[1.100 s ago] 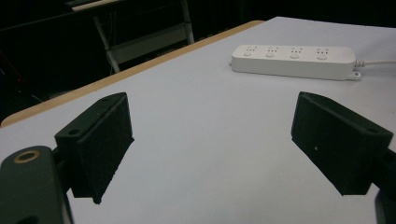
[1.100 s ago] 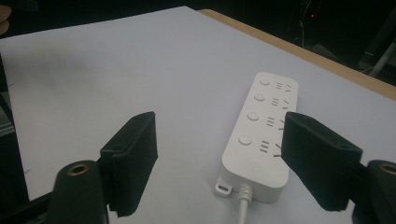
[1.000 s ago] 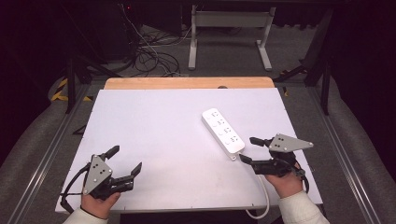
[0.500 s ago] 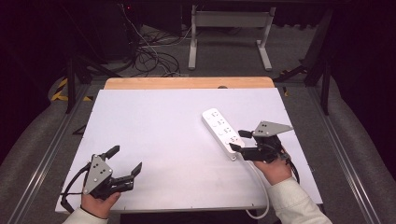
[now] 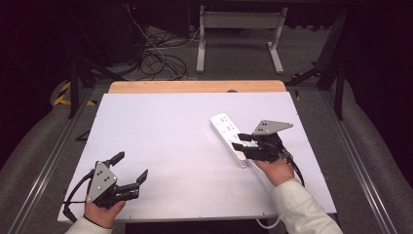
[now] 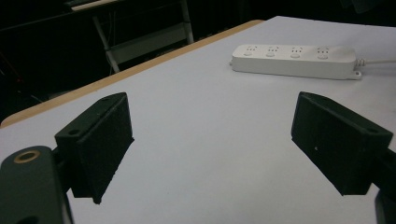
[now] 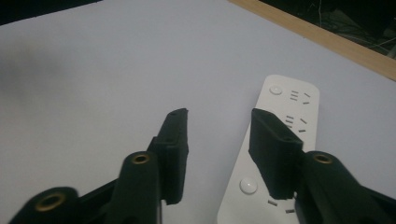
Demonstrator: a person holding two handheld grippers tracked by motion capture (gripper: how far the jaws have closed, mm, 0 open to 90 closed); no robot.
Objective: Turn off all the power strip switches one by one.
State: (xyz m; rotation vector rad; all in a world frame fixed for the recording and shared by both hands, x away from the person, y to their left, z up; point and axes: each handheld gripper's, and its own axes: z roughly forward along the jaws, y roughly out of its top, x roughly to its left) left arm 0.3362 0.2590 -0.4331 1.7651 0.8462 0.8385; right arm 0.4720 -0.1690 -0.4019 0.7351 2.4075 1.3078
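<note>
A white power strip [image 5: 230, 137] lies on the white table right of centre, its cable running off toward the front edge. In the right gripper view the power strip [image 7: 289, 154] has several sockets and round buttons. My right gripper [image 5: 239, 141] hovers over the strip's near end, open, one jaw over the strip and the other over bare table beside it [image 7: 218, 117]. My left gripper [image 5: 130, 167] rests near the front left of the table, open wide with nothing between its jaws [image 6: 210, 135]. The left gripper view has the power strip [image 6: 294, 60] far off.
A white sheet [image 5: 170, 136] covers the table, with a wooden strip [image 5: 195, 87] along the far edge. Beyond the table are a metal stand [image 5: 238, 29] and loose cables [image 5: 160, 58] on the floor. Metal rails run along both sides.
My right gripper has moved left and forward from the table's right edge to over the near end of the power strip, its jaws narrower. The left gripper has stayed put.
</note>
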